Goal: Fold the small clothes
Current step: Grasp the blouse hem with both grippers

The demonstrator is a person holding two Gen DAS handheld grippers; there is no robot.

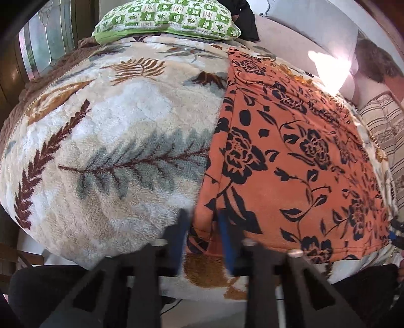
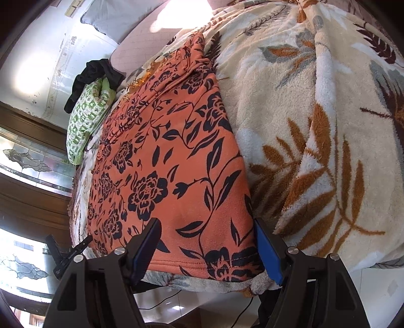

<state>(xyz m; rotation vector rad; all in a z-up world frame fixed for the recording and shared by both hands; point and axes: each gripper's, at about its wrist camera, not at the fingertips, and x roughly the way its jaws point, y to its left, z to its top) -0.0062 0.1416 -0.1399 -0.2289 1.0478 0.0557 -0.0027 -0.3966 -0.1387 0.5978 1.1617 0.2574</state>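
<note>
An orange garment with a black flower print [image 1: 298,156] lies flat on a fluffy leaf-pattern blanket [image 1: 113,131]; it fills the middle of the right wrist view [image 2: 164,164]. My left gripper [image 1: 202,222] is at the garment's near left hem corner, its blue-padded jaws narrowly apart with the hem between them. My right gripper [image 2: 207,242] is wide open, straddling the garment's near right hem corner. The left gripper's black tip also shows at the left edge of the right wrist view [image 2: 68,252].
A green checked pillow [image 1: 166,20] with a dark cloth [image 2: 96,75] by it lies at the far end of the bed. Grey pillows [image 1: 310,27] and a striped cushion [image 1: 383,121] lie to the right. Wooden glass-panelled doors [image 2: 27,161] stand beside the bed. A cable [image 2: 166,297] runs below.
</note>
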